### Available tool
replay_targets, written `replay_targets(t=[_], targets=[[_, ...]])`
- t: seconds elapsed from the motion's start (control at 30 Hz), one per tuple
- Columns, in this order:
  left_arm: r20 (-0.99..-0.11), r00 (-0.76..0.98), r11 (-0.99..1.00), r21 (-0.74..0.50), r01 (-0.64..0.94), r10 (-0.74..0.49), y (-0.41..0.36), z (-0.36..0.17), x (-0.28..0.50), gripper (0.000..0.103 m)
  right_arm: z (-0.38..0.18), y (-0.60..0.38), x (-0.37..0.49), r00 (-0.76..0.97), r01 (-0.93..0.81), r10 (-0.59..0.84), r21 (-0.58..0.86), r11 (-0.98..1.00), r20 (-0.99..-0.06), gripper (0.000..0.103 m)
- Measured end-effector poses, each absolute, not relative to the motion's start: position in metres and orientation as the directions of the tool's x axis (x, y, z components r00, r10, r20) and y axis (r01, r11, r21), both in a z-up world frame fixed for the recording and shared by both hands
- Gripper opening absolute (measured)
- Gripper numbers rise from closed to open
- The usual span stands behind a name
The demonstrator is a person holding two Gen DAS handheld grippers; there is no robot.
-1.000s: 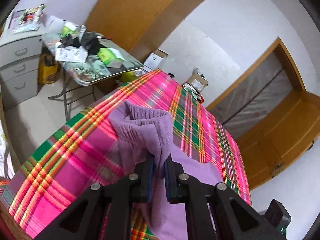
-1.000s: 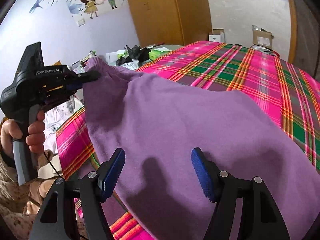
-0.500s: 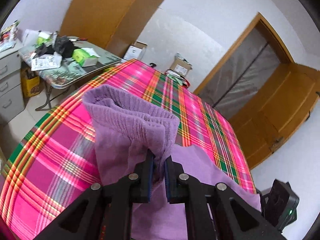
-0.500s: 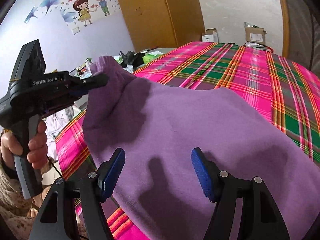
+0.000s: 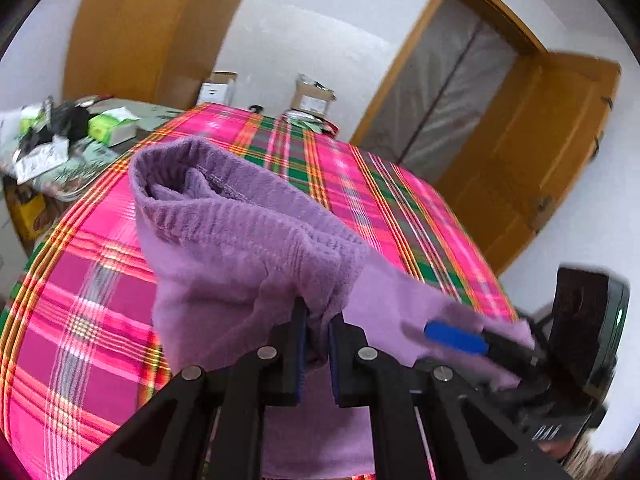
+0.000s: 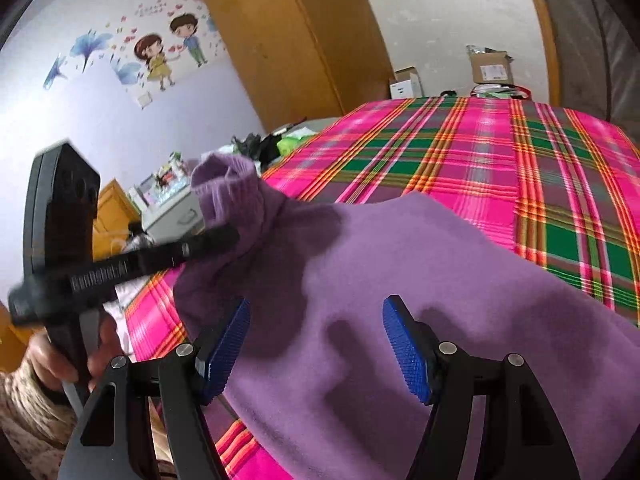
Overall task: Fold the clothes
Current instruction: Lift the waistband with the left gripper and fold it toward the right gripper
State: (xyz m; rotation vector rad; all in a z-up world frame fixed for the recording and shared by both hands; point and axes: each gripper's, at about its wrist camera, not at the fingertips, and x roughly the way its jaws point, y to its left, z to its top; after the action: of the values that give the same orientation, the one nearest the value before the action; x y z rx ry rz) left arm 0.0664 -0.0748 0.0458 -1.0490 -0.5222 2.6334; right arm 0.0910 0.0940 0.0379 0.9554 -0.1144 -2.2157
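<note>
A purple knit garment lies across the pink plaid bed cover. My left gripper is shut on its ribbed cuff, which it holds lifted above the cover. From the right wrist view the left gripper appears at the left, pinching the raised cuff. My right gripper is open, its blue pads low over the garment's near part with cloth beneath, none between them. In the left wrist view the right gripper shows at the lower right, resting on the cloth.
A cluttered side table with boxes and bags stands left of the bed. Cardboard boxes sit on the floor past the far edge. A wooden wardrobe and a door line the walls. A hand holds the left gripper's handle.
The left gripper has swung the held cuff rightward, toward the right gripper, and dropped lower. The right gripper stayed open over the cloth.
</note>
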Motion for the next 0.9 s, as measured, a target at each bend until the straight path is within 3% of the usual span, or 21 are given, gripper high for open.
replay_targets(t=[0.3,0.57,0.9], targets=[[-0.665,-0.645,-0.916,-0.371,-0.152,0.377,-0.049,0.030,0.065,0.010,0.042,0.109,0.080,-0.488,0.554,-0.660,0.381,-0.740,-0.572,0.071],[-0.683,-0.627,-0.920,-0.356,-0.164,0.376,-0.042,0.021,0.069,0.010,0.028,0.110,0.053,-0.388,0.521,-0.753,0.547,-0.655,-0.532,0.071],[-0.688,-0.619,-0.920,-0.353,-0.170,0.379,-0.044,0.019,0.079,0.010,0.013,0.081,0.020,-0.253,0.510,-0.800,0.628,-0.588,-0.544,0.071]])
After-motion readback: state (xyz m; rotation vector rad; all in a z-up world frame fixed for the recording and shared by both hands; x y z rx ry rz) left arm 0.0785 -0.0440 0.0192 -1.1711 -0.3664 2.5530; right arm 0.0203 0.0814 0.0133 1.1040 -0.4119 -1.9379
